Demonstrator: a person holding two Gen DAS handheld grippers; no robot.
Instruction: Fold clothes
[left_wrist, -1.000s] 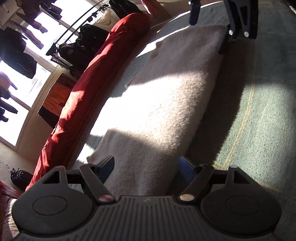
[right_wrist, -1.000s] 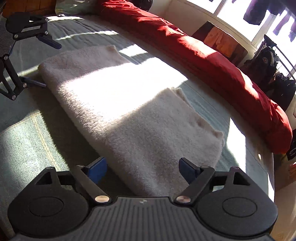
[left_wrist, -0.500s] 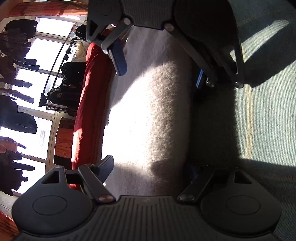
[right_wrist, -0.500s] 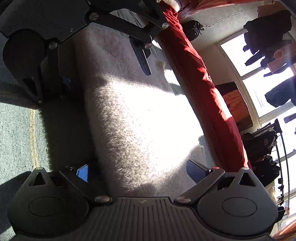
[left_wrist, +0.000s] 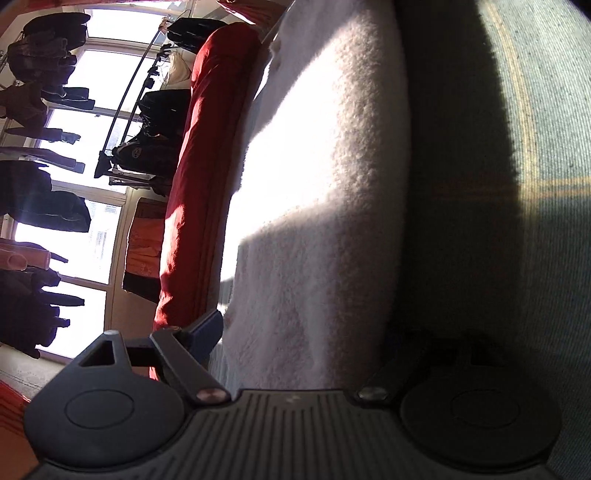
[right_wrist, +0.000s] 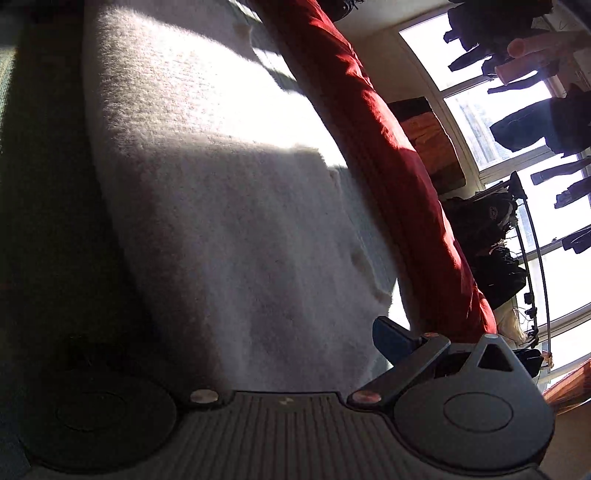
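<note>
Towel (left_wrist: 332, 221): soft, thick, limp (folded strip on the bed (left_wrist: 546, 258)).
Hold: its near edge.
Jaws: both spread, straddling the towel.

At 12 o'clock your left gripper (left_wrist: 306, 339) meets the white fleece garment (left_wrist: 325, 206). A red rolled blanket (left_wrist: 199, 177) walls off 10 o'clock. Bare green bedcover (left_wrist: 546, 192) lies open at 2 o'clock.

Left gripper (left_wrist: 306, 332): black ribbed body, round side discs, blue pads | Right gripper (right_wrist: 258, 343): identical, copper-coloured pivot screws
</note>
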